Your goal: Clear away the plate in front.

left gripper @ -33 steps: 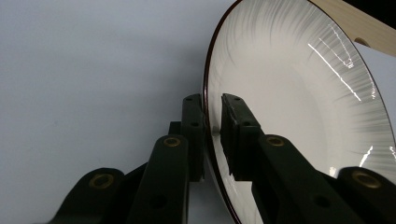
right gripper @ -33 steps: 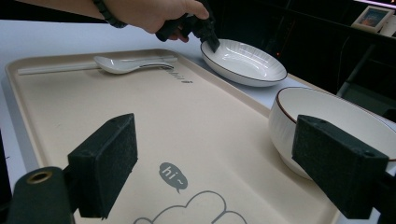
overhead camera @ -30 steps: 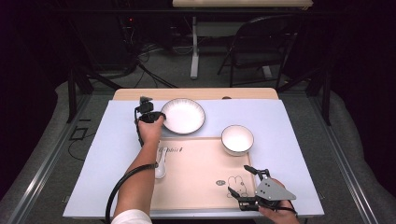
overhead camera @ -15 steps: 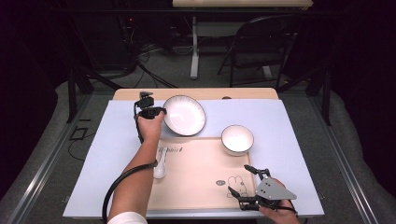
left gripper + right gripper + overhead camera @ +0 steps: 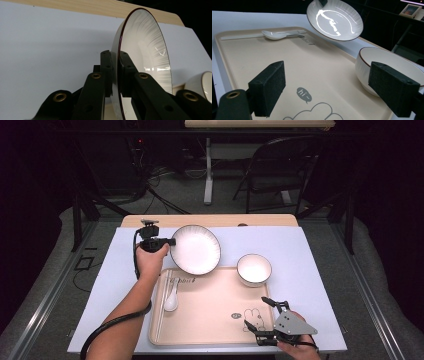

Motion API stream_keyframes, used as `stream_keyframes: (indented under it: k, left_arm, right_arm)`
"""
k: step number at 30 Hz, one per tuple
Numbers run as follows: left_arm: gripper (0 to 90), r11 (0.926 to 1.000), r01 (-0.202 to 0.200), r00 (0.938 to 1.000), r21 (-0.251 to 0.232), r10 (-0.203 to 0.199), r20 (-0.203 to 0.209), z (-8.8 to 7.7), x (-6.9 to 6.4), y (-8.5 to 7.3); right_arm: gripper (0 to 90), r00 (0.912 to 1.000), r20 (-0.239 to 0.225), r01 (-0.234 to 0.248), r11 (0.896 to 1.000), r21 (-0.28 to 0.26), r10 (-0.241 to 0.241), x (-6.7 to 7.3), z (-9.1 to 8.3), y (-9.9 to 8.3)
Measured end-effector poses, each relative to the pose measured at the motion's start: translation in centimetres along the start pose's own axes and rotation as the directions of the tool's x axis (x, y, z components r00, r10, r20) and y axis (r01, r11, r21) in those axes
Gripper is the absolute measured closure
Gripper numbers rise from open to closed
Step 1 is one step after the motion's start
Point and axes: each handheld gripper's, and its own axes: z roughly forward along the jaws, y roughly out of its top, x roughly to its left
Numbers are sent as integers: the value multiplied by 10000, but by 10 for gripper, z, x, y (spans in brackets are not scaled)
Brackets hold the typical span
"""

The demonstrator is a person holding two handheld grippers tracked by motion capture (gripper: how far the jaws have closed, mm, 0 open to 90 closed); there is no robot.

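At about ten o'clock on the table, the left gripper has its jaws clamped on the rim of the white plate, and the plate is up off the surface, tilted, its near edge hanging just over the far edge of the beige tray. From the left gripper view the grip is plain: both black jaws pinch the plate's dark-edged rim, one pad on the underside, one on the ribbed inner face, with the plate standing nearly on edge in that camera. Pale blue table cover lies behind it, and a strip of bare wood shows along the far edge.

Down at five o'clock, the right gripper rests over the tray's near right corner, jaws spread wide and holding nothing. Its own view looks across the tray between the two open pads: the plate hangs in the air at about twelve o'clock, light glinting off its glaze.

At three o'clock from the plate sits the white bowl, upright, at the tray's far right corner. Over at the tray's left side, around nine o'clock, a white spoon lies on the tray beside a pair of pale chopsticks running along the left rim.
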Motion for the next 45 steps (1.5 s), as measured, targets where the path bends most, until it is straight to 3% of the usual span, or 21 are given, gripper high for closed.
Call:
stream_keyframes:
  k: [8, 16, 25, 34, 37, 39, 42, 45]
  left_arm:
    - [842, 9983, -286, 9962, 510, 243, 835, -19, -7, -32]
    - [839, 9941, -559, 9884, 927, 420, 1459, -26, -16, -58]
    - [838, 9870, -695, 9789, 1446, 396, 2004, -23, -25, -80]
    - [833, 9738, -789, 9676, 2132, 233, 2514, -12, -29, -101]
    - [836, 9720, -864, 9666, 2183, 287, 2546, -10, -28, -105]
    - [841, 9727, -875, 9709, 2151, 349, 2368, -8, -26, -108]
    - [853, 9677, -1133, 9809, 2252, 729, 1804, -4, -27, -112]
    - [842, 9654, -1344, 9824, 2235, 1002, 1578, -1, -26, -115]
  right_arm:
    - [135, 10000, 0, 59, 10000, -9, -59, 0, 1, 0]
    - [135, 9999, -23, 103, 9999, -36, -103, 1, 0, 1]
    - [135, 10000, -15, 85, 10000, -44, -86, 1, 1, 1]
    - [135, 10000, -5, 99, 9999, -23, -99, 1, 1, 1]
    - [135, 10000, 1, 96, 10000, -20, -96, 1, 1, 0]
    - [135, 10000, 0, 95, 10000, -15, -95, 1, 1, 0]
    - [135, 10000, 0, 99, 10000, -3, -99, 1, 1, 0]
    - [135, 10000, 4, 79, 10000, 5, -79, 2, 1, 0]
